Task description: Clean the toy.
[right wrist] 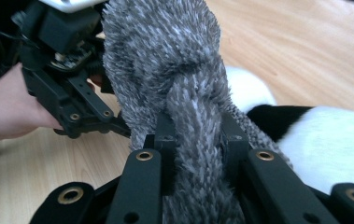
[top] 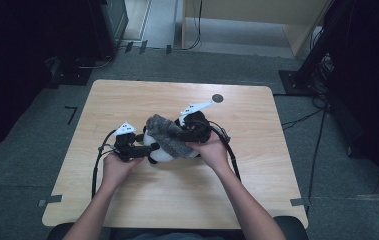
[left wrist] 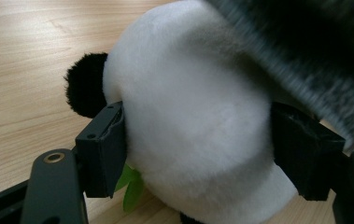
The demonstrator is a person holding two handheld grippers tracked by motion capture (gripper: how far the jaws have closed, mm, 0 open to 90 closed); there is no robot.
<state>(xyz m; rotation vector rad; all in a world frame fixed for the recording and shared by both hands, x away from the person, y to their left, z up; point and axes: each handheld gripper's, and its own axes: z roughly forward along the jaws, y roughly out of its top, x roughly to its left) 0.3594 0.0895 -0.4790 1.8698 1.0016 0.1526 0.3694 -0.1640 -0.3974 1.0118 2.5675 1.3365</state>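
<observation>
High view showed our left tool (top: 147, 148) clamped on the plush panda (top: 163, 150) at mid-surface (top: 127, 100); our right tool (top: 187, 131) pinched the grey fuzzy scarf (top: 169, 134), draped over the panda, running far-left to near-right.
</observation>
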